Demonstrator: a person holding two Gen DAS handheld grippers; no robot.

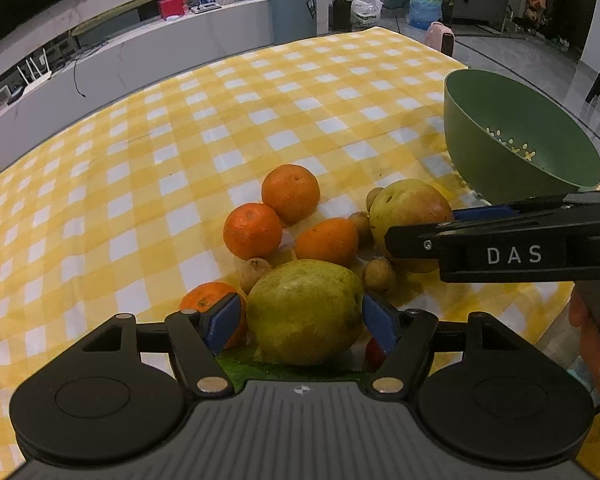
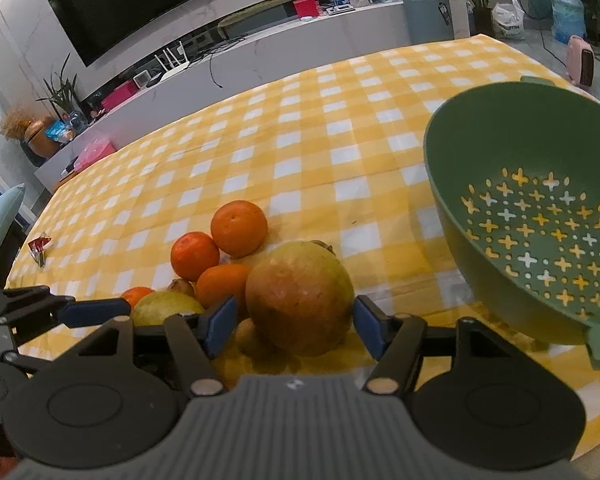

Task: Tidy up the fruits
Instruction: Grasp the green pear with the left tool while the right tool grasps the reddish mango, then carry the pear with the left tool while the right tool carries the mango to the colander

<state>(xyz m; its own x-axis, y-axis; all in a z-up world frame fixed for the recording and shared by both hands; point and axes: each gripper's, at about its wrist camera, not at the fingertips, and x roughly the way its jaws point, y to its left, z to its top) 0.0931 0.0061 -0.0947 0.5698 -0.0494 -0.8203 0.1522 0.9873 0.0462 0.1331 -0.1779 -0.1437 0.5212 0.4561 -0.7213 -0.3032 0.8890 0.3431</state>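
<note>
The left gripper (image 1: pixel 302 322) is standing released, its blue pads flanking a large yellow-green round fruit (image 1: pixel 305 312) that is sitting between them on the yellow-and-white checked cloth of the table (image 1: pixel 180 140), with a thin gap showing at each pad. Just outside its left pad a small orange mandarin (image 1: pixel 204 300) is lying half hidden. The right gripper (image 2: pixel 294 326) is likewise standing released around a bigger reddish-green round fruit (image 2: pixel 300 298), which is resting between its blue pads without either one pressing on it; a small brown round fruit (image 2: pixel 252 338) is lying just inside its left pad. Beyond both grippers, three more orange mandarins (image 1: pixel 290 192) are sitting bunched together, touching one another, with several little tan-brown round fruits (image 1: pixel 378 276) scattered among them. To the right of the right gripper and slightly farther off, a dark green plastic colander bowl (image 2: pixel 480 152) with cross-shaped holes is sitting tilted on the table, nothing lying in it. Far to the left of the right gripper, a small red wrapper (image 2: pixel 39 246) is lying near the table's edge.
</note>
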